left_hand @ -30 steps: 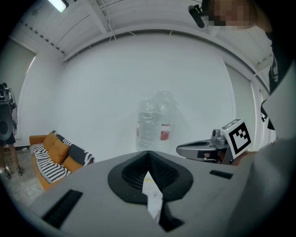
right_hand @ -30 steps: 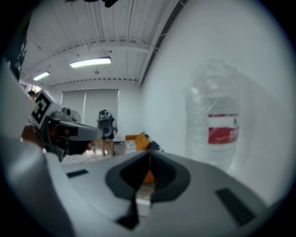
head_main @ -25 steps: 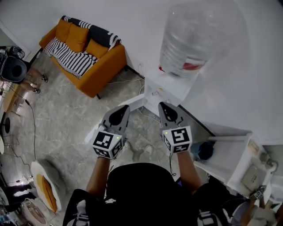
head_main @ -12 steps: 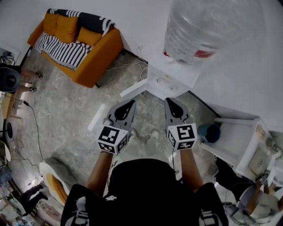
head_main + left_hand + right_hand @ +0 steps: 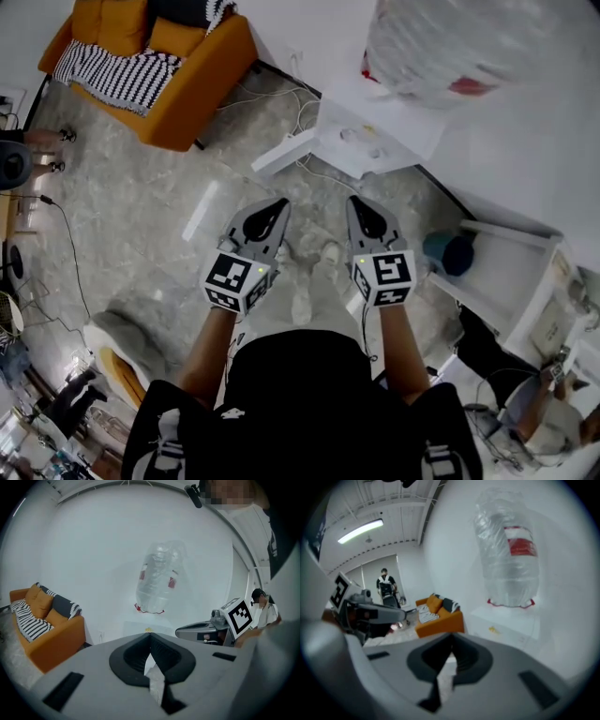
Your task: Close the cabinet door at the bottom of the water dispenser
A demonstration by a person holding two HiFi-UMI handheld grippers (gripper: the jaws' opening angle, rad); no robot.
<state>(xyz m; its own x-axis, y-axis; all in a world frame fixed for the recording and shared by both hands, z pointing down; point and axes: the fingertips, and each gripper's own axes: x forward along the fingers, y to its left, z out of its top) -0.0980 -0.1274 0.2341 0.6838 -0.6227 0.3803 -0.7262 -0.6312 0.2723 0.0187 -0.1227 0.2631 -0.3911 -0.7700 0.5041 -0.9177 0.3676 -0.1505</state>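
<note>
The white water dispenser [image 5: 375, 142] stands against the wall with a clear bottle [image 5: 441, 42] on top. Its white cabinet door [image 5: 281, 153] juts out to the left at floor level, open. Both grippers are held side by side in front of the dispenser, apart from it. My left gripper [image 5: 274, 208] is shut with nothing in it, and its tips meet in the left gripper view [image 5: 151, 637]. My right gripper [image 5: 360, 206] is also shut and empty [image 5: 451, 638]. The bottle [image 5: 157, 581] and the dispenser's top [image 5: 511, 620] lie ahead of both jaws.
An orange sofa [image 5: 159, 75] with a striped throw stands at the back left. Cables run over the stone floor by the wall, and a white strip [image 5: 202, 211] lies on the floor. A white shelf unit [image 5: 511, 272] with a blue round object [image 5: 450, 253] is at the right. A person sits at the lower right.
Both grippers have sunk together in front of the dispenser. The head view has dropped with them, so the sofa and the bottle have slid towards the top edge. Both stay shut.
</note>
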